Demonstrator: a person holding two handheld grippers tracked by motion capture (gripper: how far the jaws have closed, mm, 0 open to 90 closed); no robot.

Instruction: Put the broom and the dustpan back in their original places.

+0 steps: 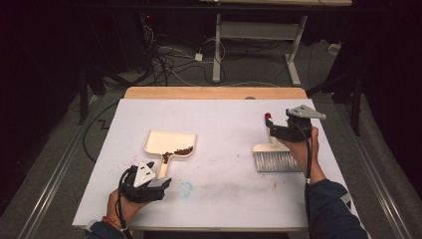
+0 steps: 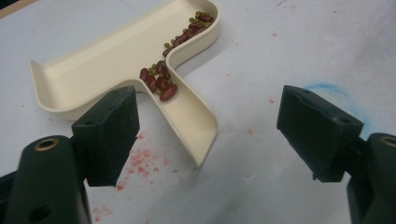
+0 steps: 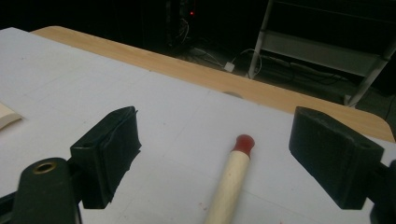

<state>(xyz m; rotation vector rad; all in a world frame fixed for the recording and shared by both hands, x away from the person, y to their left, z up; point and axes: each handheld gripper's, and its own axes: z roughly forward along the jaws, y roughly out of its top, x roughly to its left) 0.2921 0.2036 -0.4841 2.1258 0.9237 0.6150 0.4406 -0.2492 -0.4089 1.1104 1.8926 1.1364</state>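
Note:
A cream dustpan (image 1: 169,142) lies left of centre on the white board, with red and green beans (image 2: 161,81) gathered where its tray meets the handle. My left gripper (image 2: 212,130) is open and low over the board. The dustpan's handle end (image 2: 196,135) lies between the jaws, nearer the left one, and neither pad touches it. At the right lies a small brush (image 1: 276,160) with grey bristles. Its pale, red-tipped wooden handle (image 3: 231,182) points away between the open jaws of my right gripper (image 3: 224,158), clear of both pads.
The white board (image 1: 224,199) covers a wooden table whose bare far edge (image 1: 214,92) shows beyond it. A blue smudge (image 1: 185,189) and faint red stains (image 2: 140,161) mark the board near the left gripper. Behind the table are a desk frame (image 1: 259,35) and floor cables.

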